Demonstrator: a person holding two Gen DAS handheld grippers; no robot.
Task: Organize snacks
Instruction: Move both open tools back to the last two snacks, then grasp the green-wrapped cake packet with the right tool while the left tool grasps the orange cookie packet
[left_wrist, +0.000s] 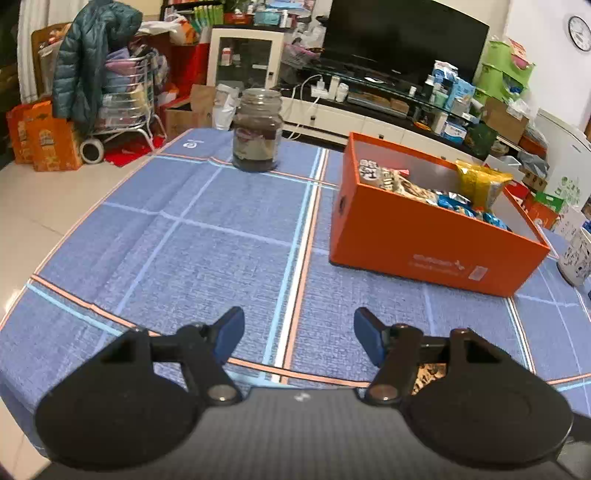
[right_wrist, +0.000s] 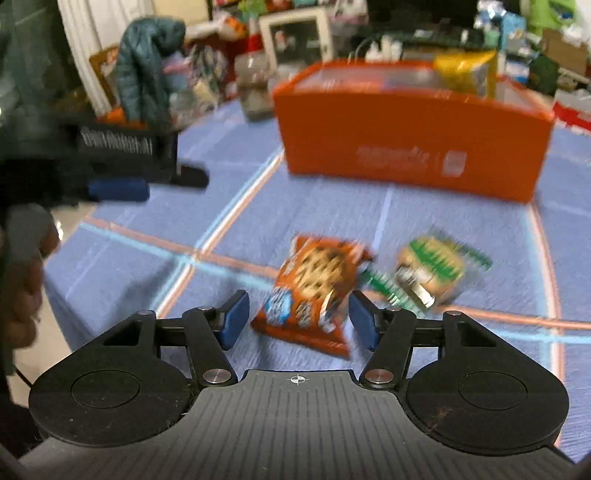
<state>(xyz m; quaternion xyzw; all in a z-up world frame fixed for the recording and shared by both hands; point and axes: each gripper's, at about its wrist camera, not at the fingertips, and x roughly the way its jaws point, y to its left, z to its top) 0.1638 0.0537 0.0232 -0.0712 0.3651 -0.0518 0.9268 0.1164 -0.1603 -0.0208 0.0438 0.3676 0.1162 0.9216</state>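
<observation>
Left gripper (left_wrist: 299, 334): jaws apart, nothing between them, only blue checked tablecloth (left_wrist: 207, 258) under the blue pads. Ahead and slightly left of it, at the far table edge, a glass jar with dark contents (left_wrist: 257, 131) stands upright. Ahead and right, an open orange cardboard box (left_wrist: 424, 240) holds snack packs: a printed pale packet (left_wrist: 388, 177) at its left end, blue wrapped pieces (left_wrist: 458, 205) in the middle, a yellow bag (left_wrist: 480, 181) upright at the far right. A white patterned cup (left_wrist: 578, 258) sits just right of the box.

Right wrist view is motion-blurred. At far left, the other gripper's blue-tipped finger (right_wrist: 118, 189) shows, with part of a hand (right_wrist: 26, 280) below it. Right gripper (right_wrist: 297, 319): jaws apart, an orange cookie snack bag (right_wrist: 314, 288) lying flat on the cloth between the pads; left pad clear of it, right pad just beside its edge, contact there cannot be told. Just right of the right finger lies a green-and-tan snack packet (right_wrist: 432, 269), near the cookie bag. The orange box is ahead, well apart from both packets.
</observation>
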